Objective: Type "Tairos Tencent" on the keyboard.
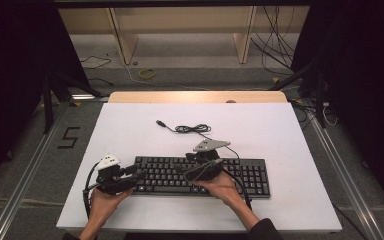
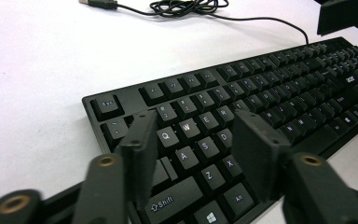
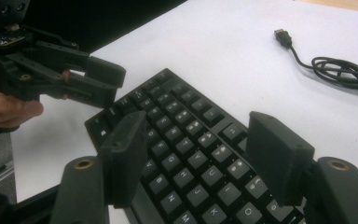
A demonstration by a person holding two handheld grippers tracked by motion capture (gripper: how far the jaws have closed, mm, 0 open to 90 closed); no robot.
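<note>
A black keyboard (image 1: 200, 176) lies flat on the white table top (image 1: 130, 130), near the front edge. My left gripper (image 1: 139, 176) comes in at the keyboard's left end, with its jaws apart over the letter keys (image 2: 196, 130) and nothing pinched between them. Over the keyboard's middle is my right gripper (image 1: 186, 171), which carries a grey plate and points left; it stands open above the keys (image 3: 198, 135). The left gripper (image 3: 98, 81) faces it from the upper left of the right gripper view. The keyboard's cable (image 1: 192, 129) lies coiled behind it and ends in a loose USB plug (image 1: 161, 122).
A wooden strip (image 1: 195, 96) edges the table's far side. Metal rails (image 1: 25, 170) run along the floor on both sides. Loose cables (image 1: 275, 45) and a wooden frame (image 1: 122, 40) lie beyond the table. Bare white surface spreads behind and right of the keyboard.
</note>
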